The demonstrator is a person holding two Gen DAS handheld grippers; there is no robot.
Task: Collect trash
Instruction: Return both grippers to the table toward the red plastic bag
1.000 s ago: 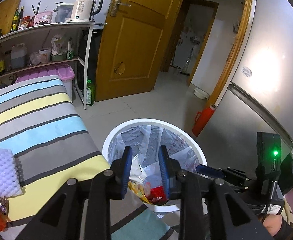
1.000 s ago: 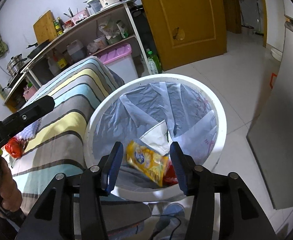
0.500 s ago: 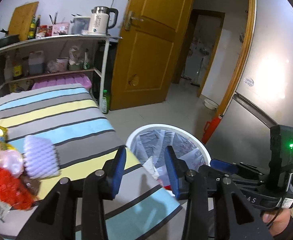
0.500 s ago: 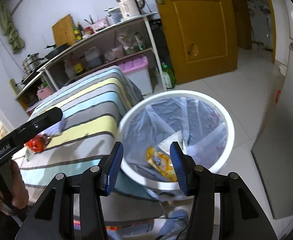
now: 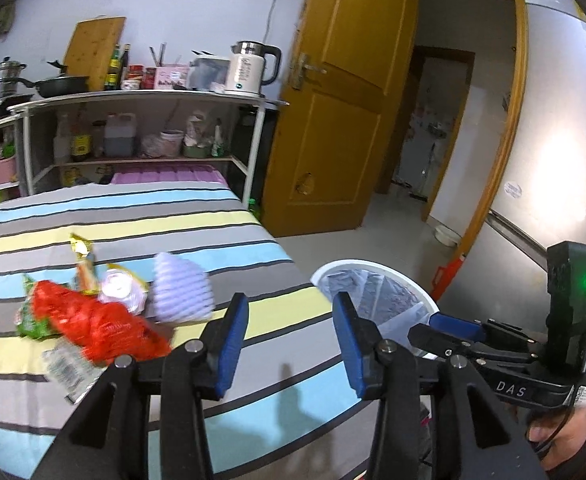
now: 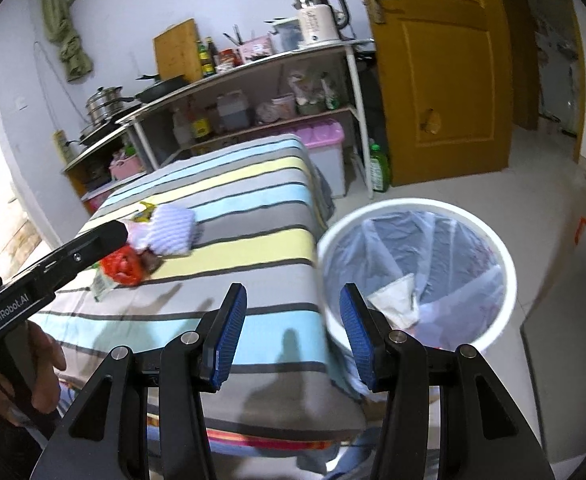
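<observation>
Left wrist view: the left gripper [image 5: 291, 338] hangs over the striped tablecloth [image 5: 221, 248]; its jaws have just been opening and stand apart with nothing between them. To its left a trash pile lies on the cloth: a red net bag [image 5: 97, 326], a purple foam fruit sleeve [image 5: 183, 288] touching a crumpled white wrapper [image 5: 123, 288], and a green packet [image 5: 33, 320] at the pile's far edge. The white bin [image 5: 377, 270] with its clear liner stands on the floor just beside the table's right edge. The right gripper [image 5: 449, 326] shows at right, held in a hand [image 5: 561, 438].

Right wrist view: the right gripper [image 6: 291, 336] has its jaws apart, empty, above the table edge. The bin [image 6: 509, 280] holds white paper [image 6: 397, 300]. The trash pile sits mid-table, the foam sleeve [image 6: 173, 232] beside the red bag [image 6: 123, 266]
</observation>
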